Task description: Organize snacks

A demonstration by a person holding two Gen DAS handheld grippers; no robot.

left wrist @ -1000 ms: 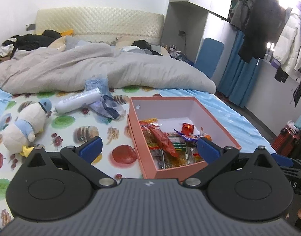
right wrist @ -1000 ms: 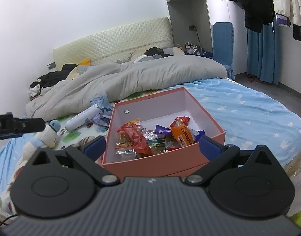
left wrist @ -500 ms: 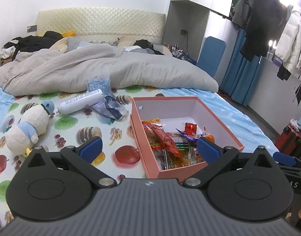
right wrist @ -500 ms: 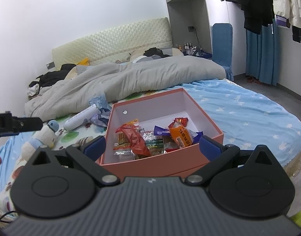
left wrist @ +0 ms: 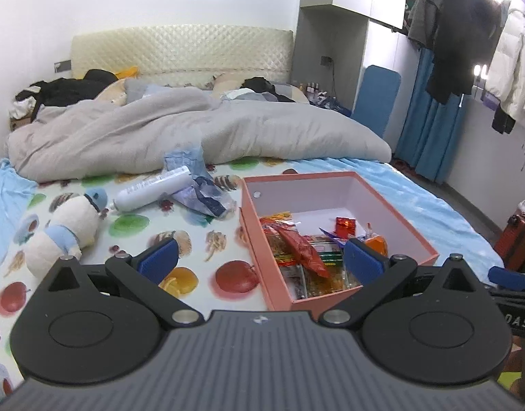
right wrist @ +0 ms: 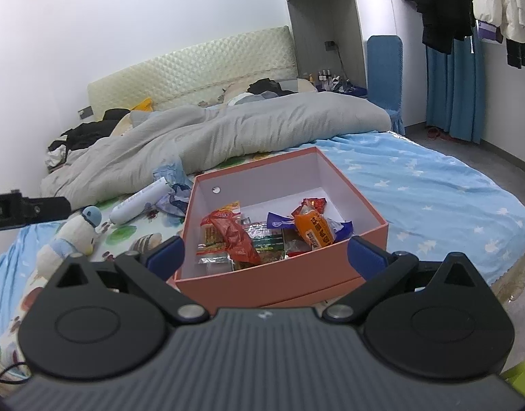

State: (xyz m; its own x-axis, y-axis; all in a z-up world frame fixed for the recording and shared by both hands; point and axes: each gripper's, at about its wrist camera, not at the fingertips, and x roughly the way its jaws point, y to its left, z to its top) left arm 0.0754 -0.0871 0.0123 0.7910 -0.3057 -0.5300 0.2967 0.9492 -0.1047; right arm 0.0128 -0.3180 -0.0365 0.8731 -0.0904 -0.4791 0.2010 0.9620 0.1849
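I have the bed (right wrist: 433,185) ahead of both cameras, its far half under a rumpled grey duvet (left wrist: 194,130), its near half split between a fruit-print sheet (left wrist: 132,222) on the left and a blue star-print sheet on the right. On the near part of the bed sits the open salmon-pink box (right wrist: 365,239), and that is where the snacks are: a loose heap of packets against its near wall, with the far half of the box floor bare.

Left of the box on the fruit-print sheet I see a plush penguin (left wrist: 67,229), a white tube-shaped bottle (left wrist: 152,188) and a crumpled blue-and-clear plastic wrapper (left wrist: 200,195) just beside the box's far left corner. I cannot tell if that wrapper holds any food.

In the heap I pick out a long red packet (right wrist: 235,236) lying across clear-wrapped bars on the left, an orange packet (right wrist: 313,229) on the right with a purple wrapper under it, and a small red packet (left wrist: 344,222) further back.

My left gripper (left wrist: 259,260) and right gripper (right wrist: 265,253) both hang near the box's near edge with their jaws spread wide and nothing between them.

My reading: the gathering looks largely done, since I spot no clear snack outside the box. What is left is tidying the jumbled pile.
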